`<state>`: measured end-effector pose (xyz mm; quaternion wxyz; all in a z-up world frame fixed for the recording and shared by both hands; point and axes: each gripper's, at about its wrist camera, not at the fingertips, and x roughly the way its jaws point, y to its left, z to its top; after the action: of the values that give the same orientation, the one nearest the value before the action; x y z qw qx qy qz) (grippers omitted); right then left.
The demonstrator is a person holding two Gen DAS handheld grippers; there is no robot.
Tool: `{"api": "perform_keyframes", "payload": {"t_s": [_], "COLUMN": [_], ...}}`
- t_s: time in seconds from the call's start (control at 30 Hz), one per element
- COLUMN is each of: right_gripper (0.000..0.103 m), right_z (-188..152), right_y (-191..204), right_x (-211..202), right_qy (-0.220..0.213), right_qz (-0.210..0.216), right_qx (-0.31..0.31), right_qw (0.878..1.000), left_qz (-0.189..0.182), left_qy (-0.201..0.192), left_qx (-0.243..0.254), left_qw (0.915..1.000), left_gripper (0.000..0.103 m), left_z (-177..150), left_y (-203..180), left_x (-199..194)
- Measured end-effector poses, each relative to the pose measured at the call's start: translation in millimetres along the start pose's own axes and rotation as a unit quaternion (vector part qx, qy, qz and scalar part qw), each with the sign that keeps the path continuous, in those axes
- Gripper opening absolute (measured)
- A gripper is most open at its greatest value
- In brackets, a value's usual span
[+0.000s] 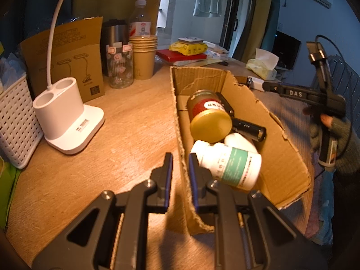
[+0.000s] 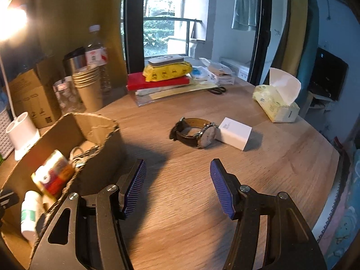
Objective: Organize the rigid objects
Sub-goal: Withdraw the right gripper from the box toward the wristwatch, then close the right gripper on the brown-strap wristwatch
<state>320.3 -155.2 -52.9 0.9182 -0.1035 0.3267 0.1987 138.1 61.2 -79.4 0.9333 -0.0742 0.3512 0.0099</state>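
Left claw (image 1: 180, 157) clamps the cardboard box wall (image 1: 180, 121); right claw (image 2: 177, 168) gapes empty, wristwatch (image 2: 195, 132) ahead: light, probably slippery glass, so pinch the stiff leather strap

One cardboard box (image 1: 281, 148), two white bottles (image 1: 229, 166), one gold-lidded jar (image 1: 209, 114), one watch (image 2: 195, 132), one white charger (image 2: 235, 133), one tissue pack (image 2: 275, 103), one paper-cup stack (image 1: 144, 56).

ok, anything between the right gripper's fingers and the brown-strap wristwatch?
Nothing: right wrist view shows only bare wooden table between the open right gripper and the brown-strap wristwatch.
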Motion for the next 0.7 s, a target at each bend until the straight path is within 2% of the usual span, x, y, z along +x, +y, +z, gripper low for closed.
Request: {"api": "perform_keyframes", "payload": {"t_s": [0.43,0.6,0.7], "right_gripper": [0.062,0.062,0.058], "right_z": [22,26,30], "right_y": [-28,-28,-23], "right_x": [52,62,70], "right_qy": [0.022,0.025,0.024], "right_qz": [-0.022,-0.038,-0.051], "right_qx": [0.035,0.027,0.012], "right_qw": [0.999,0.999,0.998], "left_qz": [0.001,0.001,0.001], "left_qy": [-0.001,-0.001,-0.001], "left_qx": [0.002,0.002,0.002], "left_qw": [1.0,1.0,1.0], "left_gripper": [0.016,0.016,0.016], "left_z": [-1,-1,-1], "left_y": [-2,-2,-2], "left_x": [0,0,0]}}
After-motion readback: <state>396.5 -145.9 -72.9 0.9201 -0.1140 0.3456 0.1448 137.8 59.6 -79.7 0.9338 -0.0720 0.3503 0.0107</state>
